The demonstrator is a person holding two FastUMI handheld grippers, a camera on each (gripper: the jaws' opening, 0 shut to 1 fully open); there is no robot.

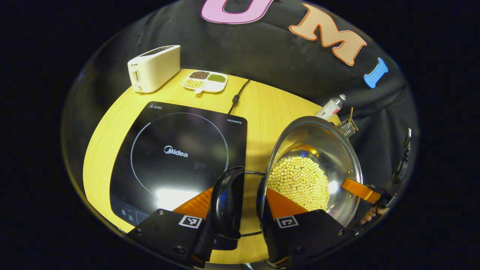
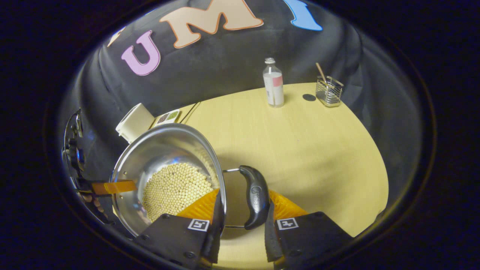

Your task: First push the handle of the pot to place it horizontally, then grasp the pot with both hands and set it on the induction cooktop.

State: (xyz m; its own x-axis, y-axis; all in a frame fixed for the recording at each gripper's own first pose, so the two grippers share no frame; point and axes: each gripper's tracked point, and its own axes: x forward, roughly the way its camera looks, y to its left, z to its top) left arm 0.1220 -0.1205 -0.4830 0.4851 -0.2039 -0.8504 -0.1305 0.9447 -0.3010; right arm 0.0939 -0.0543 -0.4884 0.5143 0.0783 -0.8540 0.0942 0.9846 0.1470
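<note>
In the left gripper view the left gripper (image 1: 240,210) straddles the near side handle (image 1: 227,202) of the pot (image 1: 318,150), one finger outside the black handle, the other running in over the rim toward the pale beans (image 1: 300,182). Both handles lie flat, so I judge the pushing step done. Whether both fingers press on handle and rim I cannot tell; there looks to be a gap. The induction cooktop (image 1: 176,153) lies ahead and to this gripper's left, bare, and the pot seems tilted, perhaps lifted off the bench (image 1: 270,108); setting it down is what remains. Across the pot, the other gripper's finger (image 1: 358,189) reaches over the far rim

In the right gripper view the right gripper (image 2: 240,221) is placed likewise: one finger inside the pot (image 2: 157,150) over the beans (image 2: 174,189), the other beyond the handle (image 2: 255,197), moderately spread, grip uncertain. The opposite gripper's finger (image 2: 114,186) hooks the far rim to the left
</note>
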